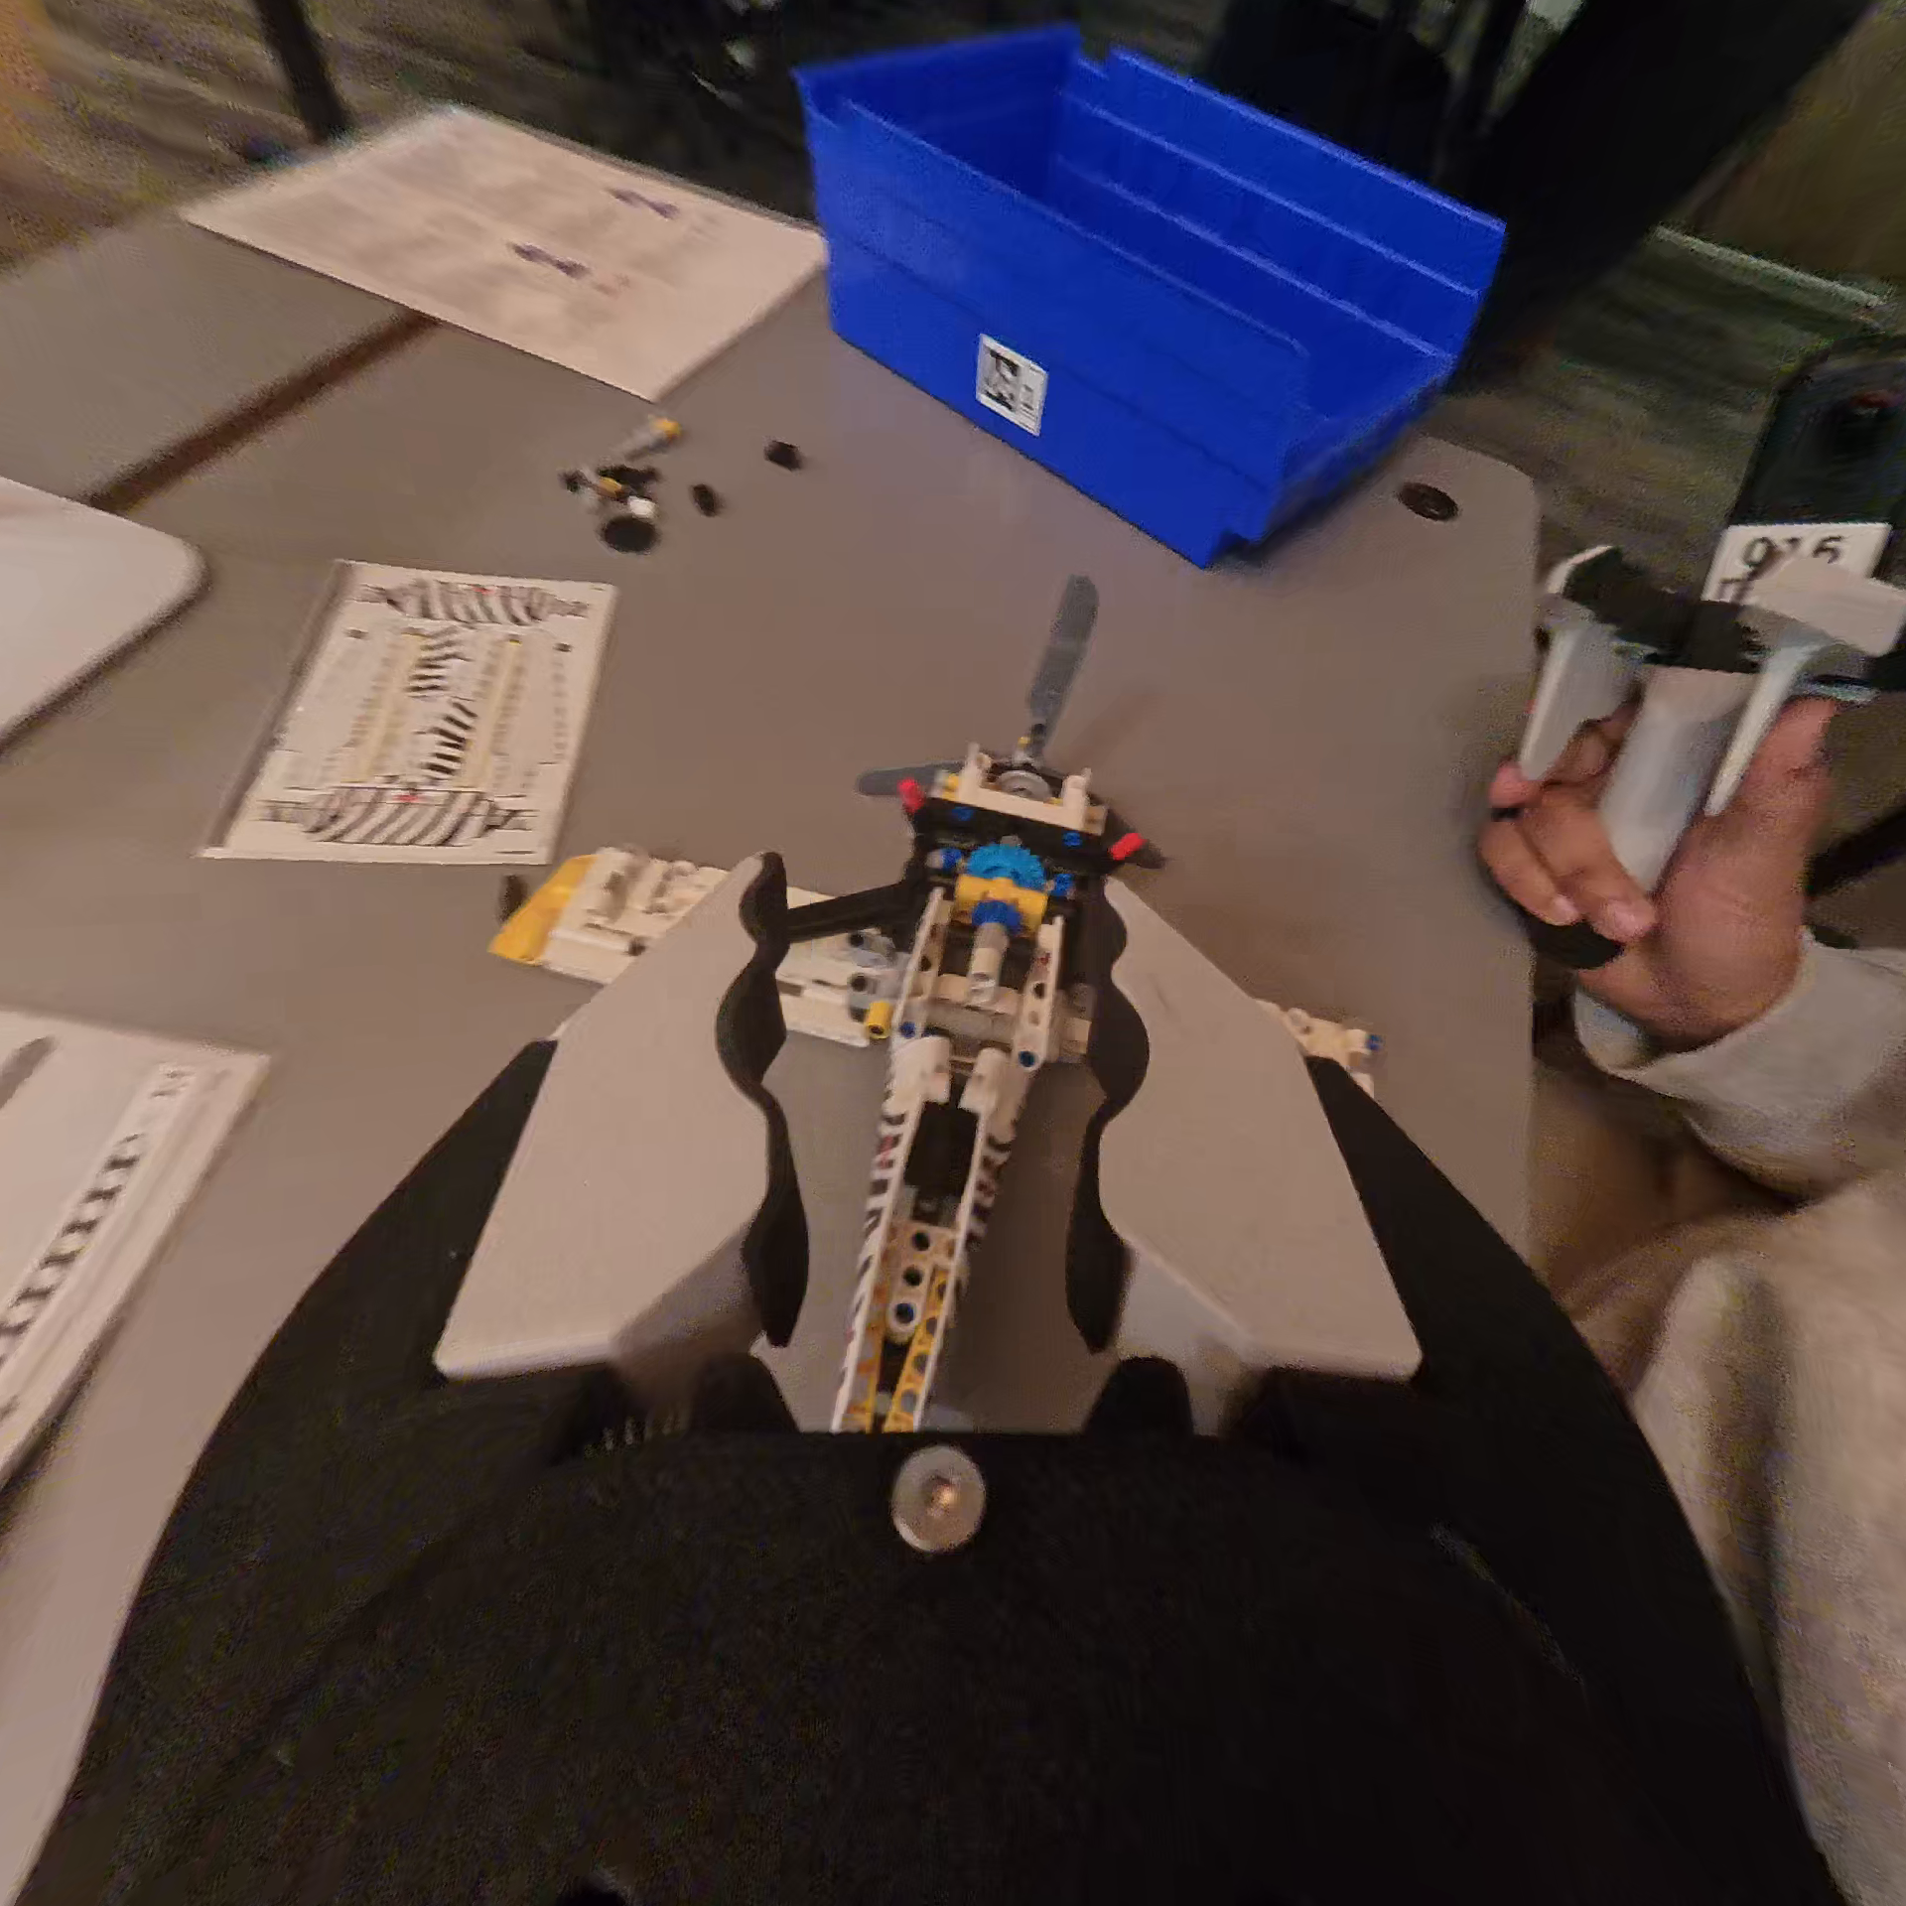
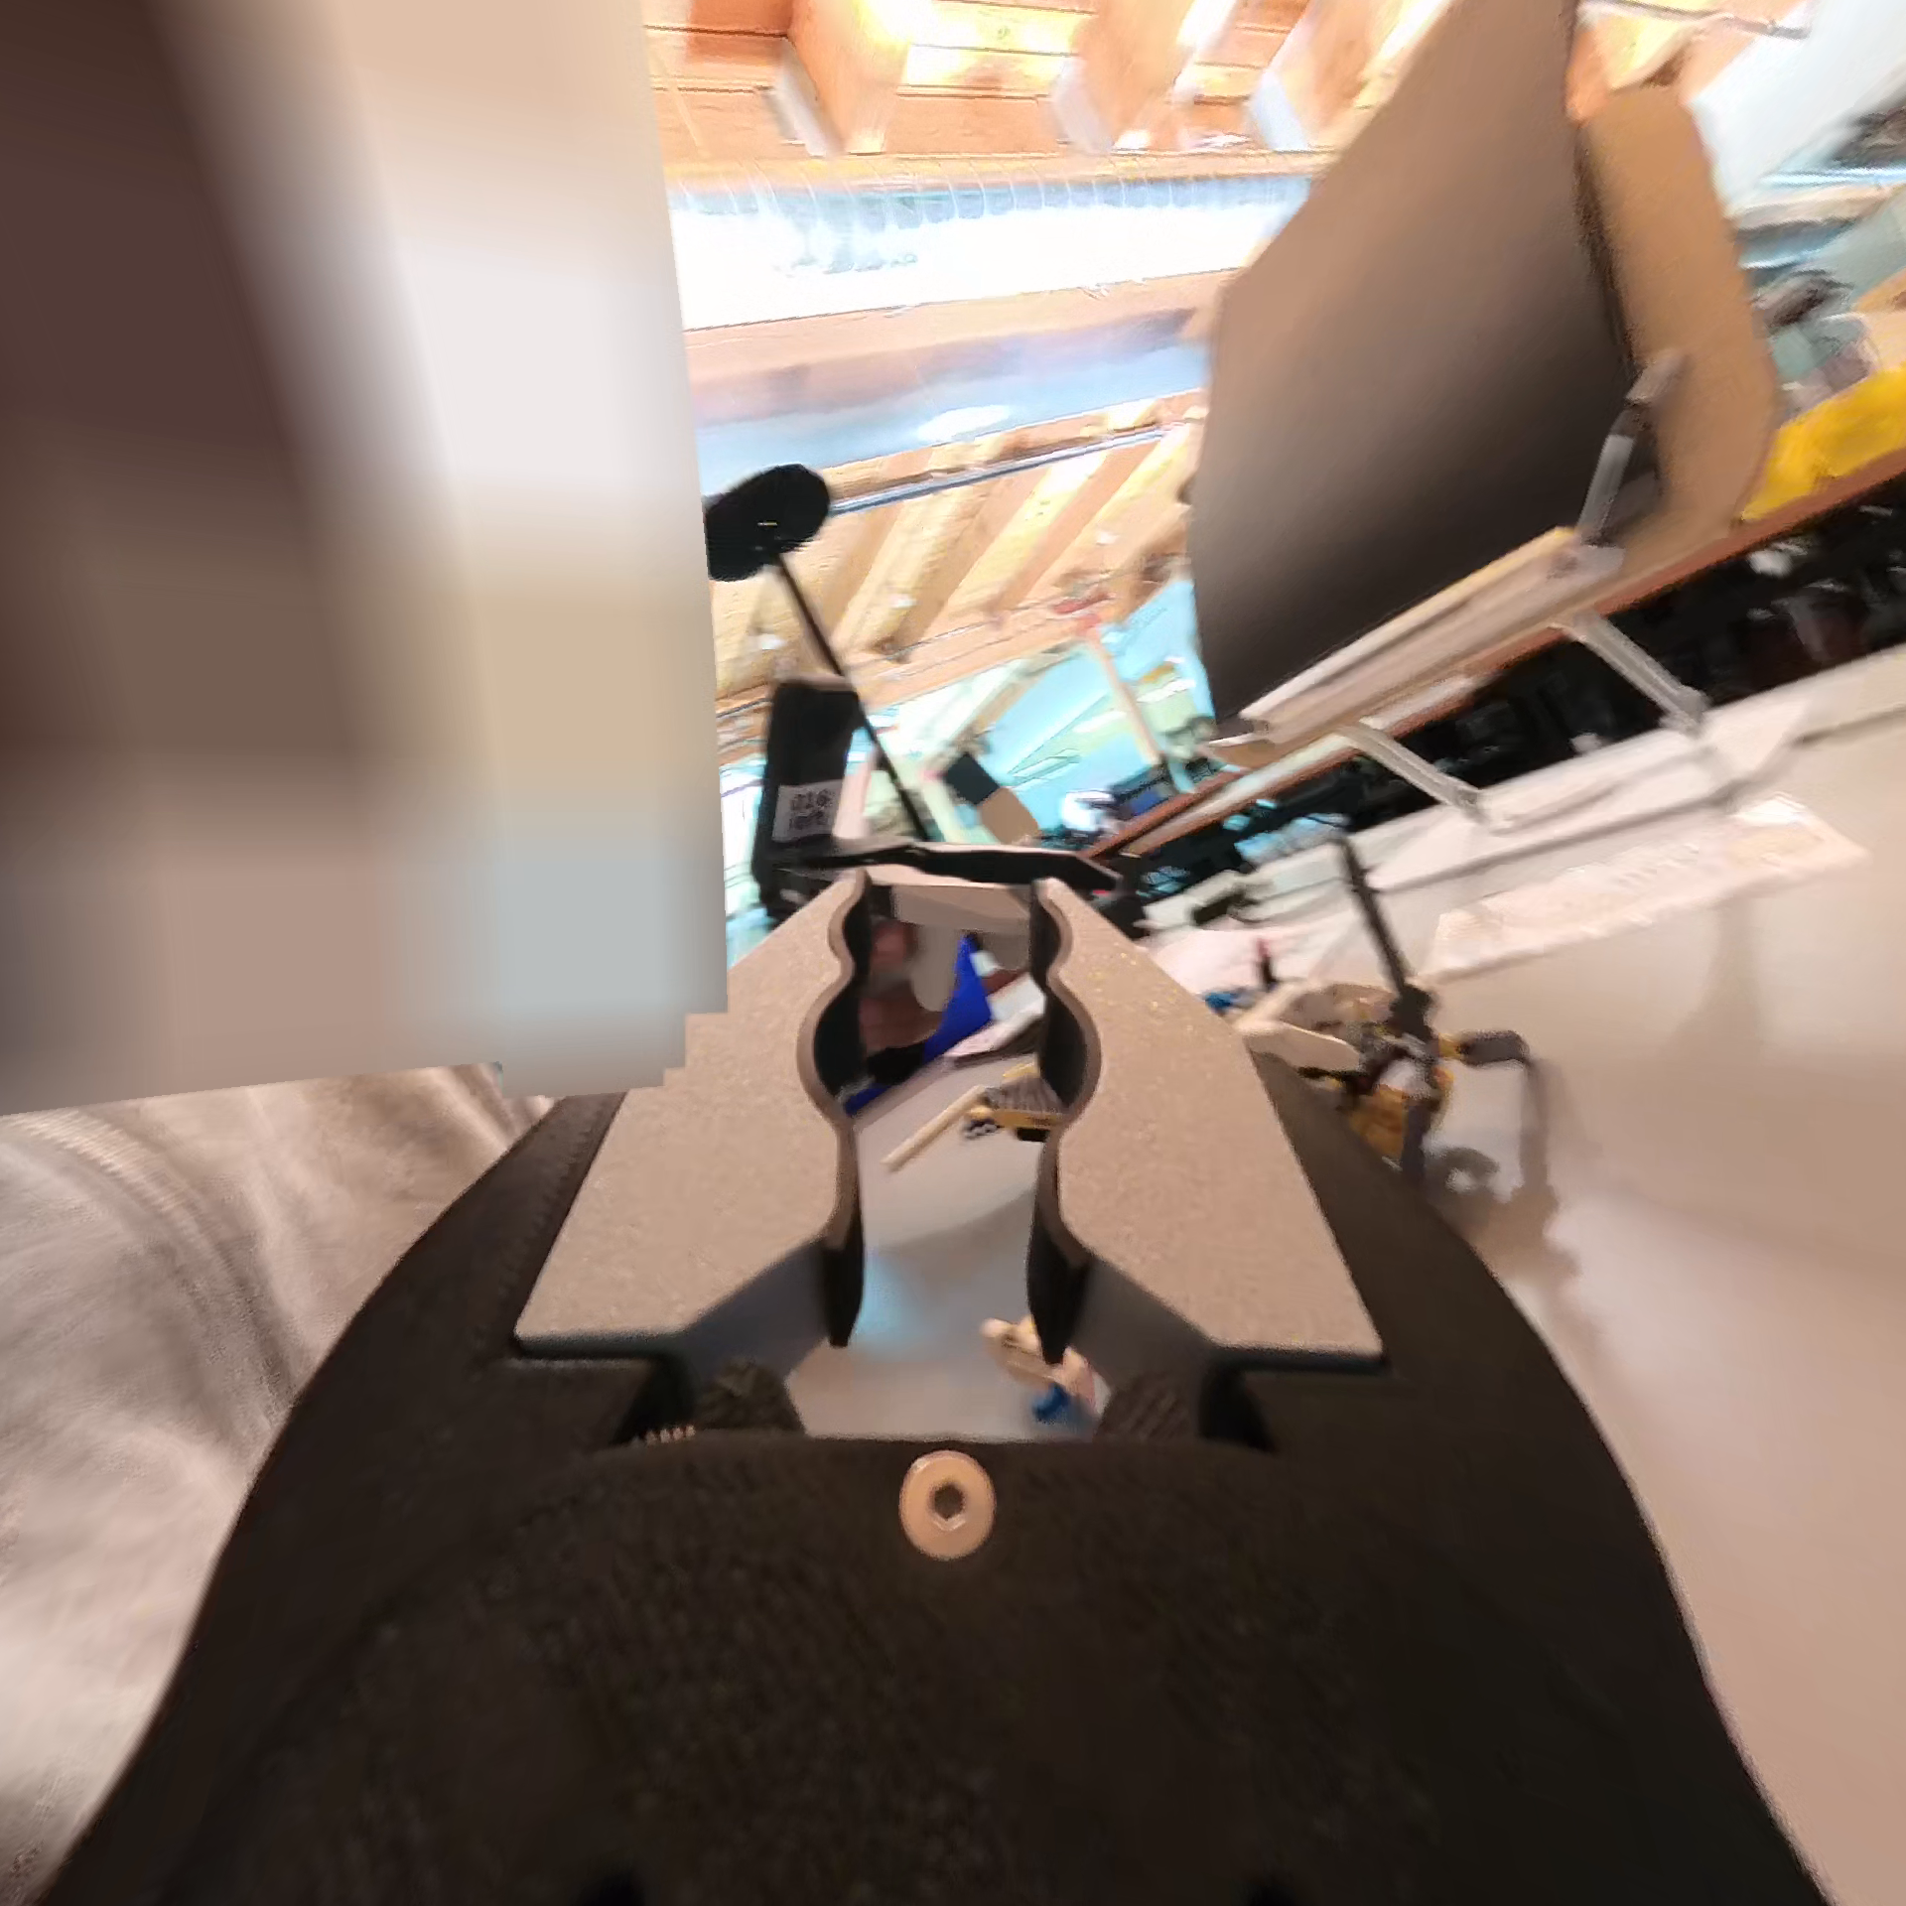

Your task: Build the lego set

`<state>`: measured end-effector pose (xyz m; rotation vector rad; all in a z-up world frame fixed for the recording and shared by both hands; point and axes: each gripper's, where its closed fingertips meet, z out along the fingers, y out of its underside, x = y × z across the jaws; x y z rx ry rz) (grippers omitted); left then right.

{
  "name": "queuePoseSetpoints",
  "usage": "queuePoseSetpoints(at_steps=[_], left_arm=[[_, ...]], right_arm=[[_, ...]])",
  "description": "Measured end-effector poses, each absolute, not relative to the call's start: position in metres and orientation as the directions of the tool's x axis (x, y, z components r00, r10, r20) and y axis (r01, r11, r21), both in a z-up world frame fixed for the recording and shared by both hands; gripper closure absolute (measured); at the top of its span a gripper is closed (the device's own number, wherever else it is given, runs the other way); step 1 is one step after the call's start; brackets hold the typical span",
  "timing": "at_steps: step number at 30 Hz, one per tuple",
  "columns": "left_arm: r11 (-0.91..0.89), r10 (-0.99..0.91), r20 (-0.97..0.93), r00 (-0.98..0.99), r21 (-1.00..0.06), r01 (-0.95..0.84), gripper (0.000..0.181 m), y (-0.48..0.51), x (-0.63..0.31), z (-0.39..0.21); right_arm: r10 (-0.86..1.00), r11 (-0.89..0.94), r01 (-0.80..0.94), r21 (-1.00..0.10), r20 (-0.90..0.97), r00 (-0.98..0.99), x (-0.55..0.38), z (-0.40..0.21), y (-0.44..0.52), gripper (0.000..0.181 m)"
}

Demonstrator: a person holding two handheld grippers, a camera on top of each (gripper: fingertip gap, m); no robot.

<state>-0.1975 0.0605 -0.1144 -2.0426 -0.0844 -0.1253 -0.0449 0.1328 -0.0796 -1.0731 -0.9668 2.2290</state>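
While the left gripper (image 1: 933,1042) straddles the plane model (image 1: 964,1042), spread, unclamped, and the right gripper (image 2: 949,1031) gapes empty, the model could slide on the counter (image 1: 1238,670).

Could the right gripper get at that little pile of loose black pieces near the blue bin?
Probably yes: the right gripper is open and empty, and bare table lies between it and the loose pieces.

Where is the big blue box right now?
In the left wrist view the blue bin sits at the table's far edge, upper right, beyond the lego plane, right of a paper sheet.
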Motion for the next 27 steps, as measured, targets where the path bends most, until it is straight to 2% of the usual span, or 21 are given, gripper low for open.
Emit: queuePoseSetpoints(at_steps=[2,4,5,9,12,15,18,23,27], left_arm=[[-0.388,0.009,0.146,0.989,-0.911,0.138,0.126,0.056,-0.201,-0.1],[-0.29,-0.045,0.251,0.967,-0.93,0.228,0.124,0.056,-0.2,-0.07],[-0.239,-0.072,0.294,0.953,-0.933,0.269,0.123,0.056,-0.202,-0.055],[-0.118,-0.036,0.349,0.936,-0.932,0.343,0.12,0.048,-0.237,-0.027],[-0.011,0.025,0.409,0.912,-0.912,0.409,0.12,0.031,-0.266,-0.021],[0.007,0.074,0.456,0.887,-0.889,0.457,0.119,0.012,-0.289,-0.029],[0.054,0.056,0.528,0.848,-0.849,0.525,0.12,0.007,-0.293,-0.037],[-0.109,-0.175,0.658,0.733,-0.752,0.65,0.121,0.038,-0.232,-0.06],[-0.336,-0.236,0.64,0.731,-0.76,0.557,0.121,0.044,-0.189,-0.09]], right_arm=[[0.686,-0.603,-0.203,-0.772,-0.371,-0.626,-0.032,-0.066,0.126,0.161],[0.782,-0.506,-0.336,-0.794,-0.26,-0.566,-0.026,-0.055,0.124,0.181],[0.822,-0.448,-0.356,-0.82,-0.222,-0.524,-0.029,-0.052,0.121,0.181],[0.923,-0.207,-0.226,-0.952,-0.114,-0.367,-0.062,-0.06,0.109,0.181],[0.998,-0.008,-0.159,-0.987,0.001,-0.057,-0.078,-0.068,0.134,0.181],[0.97,0.12,-0.133,-0.984,0.087,0.228,-0.078,-0.075,0.164,0.181],[0.962,0.121,-0.037,-0.992,0.108,0.249,-0.087,-0.095,0.164,0.181],[0.928,0.097,0.107,-0.99,0.129,0.35,-0.093,-0.12,0.188,0.181],[0.839,0.07,0.217,-0.974,0.175,0.516,-0.077,-0.138,0.23,0.181]])
